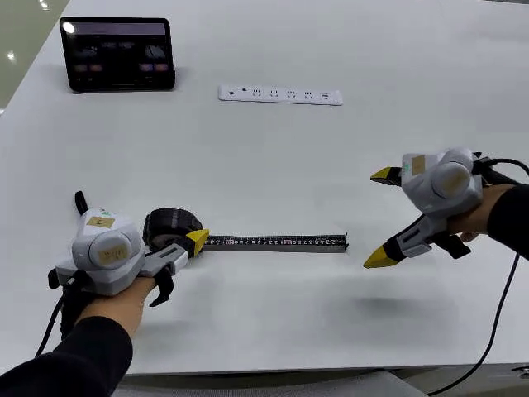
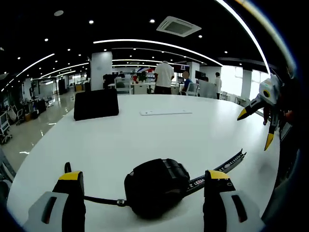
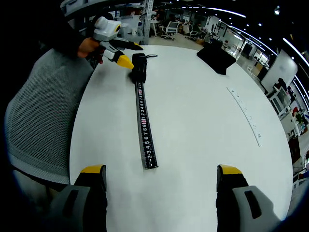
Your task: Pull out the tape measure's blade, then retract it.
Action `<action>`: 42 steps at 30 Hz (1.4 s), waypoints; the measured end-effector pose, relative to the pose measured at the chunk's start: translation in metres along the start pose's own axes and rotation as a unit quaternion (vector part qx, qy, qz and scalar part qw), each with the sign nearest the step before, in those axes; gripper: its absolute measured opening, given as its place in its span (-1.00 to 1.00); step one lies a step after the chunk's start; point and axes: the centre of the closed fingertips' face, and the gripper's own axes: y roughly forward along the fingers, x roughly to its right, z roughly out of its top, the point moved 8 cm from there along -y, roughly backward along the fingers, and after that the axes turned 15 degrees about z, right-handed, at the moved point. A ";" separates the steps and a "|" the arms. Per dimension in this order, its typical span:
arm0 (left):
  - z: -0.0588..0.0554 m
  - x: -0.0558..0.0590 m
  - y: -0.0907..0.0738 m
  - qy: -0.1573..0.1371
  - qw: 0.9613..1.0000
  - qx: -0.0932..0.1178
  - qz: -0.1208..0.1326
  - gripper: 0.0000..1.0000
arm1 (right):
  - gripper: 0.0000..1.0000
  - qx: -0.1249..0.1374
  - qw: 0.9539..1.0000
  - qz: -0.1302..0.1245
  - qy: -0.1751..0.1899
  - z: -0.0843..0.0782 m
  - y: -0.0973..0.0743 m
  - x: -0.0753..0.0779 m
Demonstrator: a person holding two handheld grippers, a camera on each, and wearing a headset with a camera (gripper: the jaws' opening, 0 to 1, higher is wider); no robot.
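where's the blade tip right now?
In the head view, the blade tip lies right of centre, just left of the open right gripper, far from the case.

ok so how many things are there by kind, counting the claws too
tape measure: 1
tablet: 1
power strip: 1
claws: 2, the left claw and the right claw
total: 5
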 end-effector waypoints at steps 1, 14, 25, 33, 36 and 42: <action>-0.001 0.001 0.001 -0.002 1.000 -0.002 -0.003 1.00 | 0.79 -0.003 1.000 0.002 0.000 0.000 0.002 0.002; -0.009 0.001 0.009 -0.010 1.000 -0.001 -0.004 1.00 | 0.38 -0.025 0.999 0.039 0.013 -0.008 0.033 0.014; -0.011 0.002 0.011 -0.010 1.000 -0.005 -0.007 0.99 | -0.35 -0.056 0.995 0.086 0.006 -0.013 0.053 0.008; -0.011 0.003 0.011 -0.011 1.000 -0.006 -0.009 0.97 | -0.63 -0.065 0.994 0.089 -0.004 -0.018 0.057 0.009; -0.012 0.004 0.012 -0.010 1.000 -0.007 -0.010 0.96 | -0.66 -0.065 0.994 0.090 -0.006 -0.018 0.058 0.009; -0.016 0.003 0.013 -0.013 1.000 -0.016 -0.007 0.90 | -0.74 -0.066 0.994 0.090 -0.006 -0.018 0.060 0.009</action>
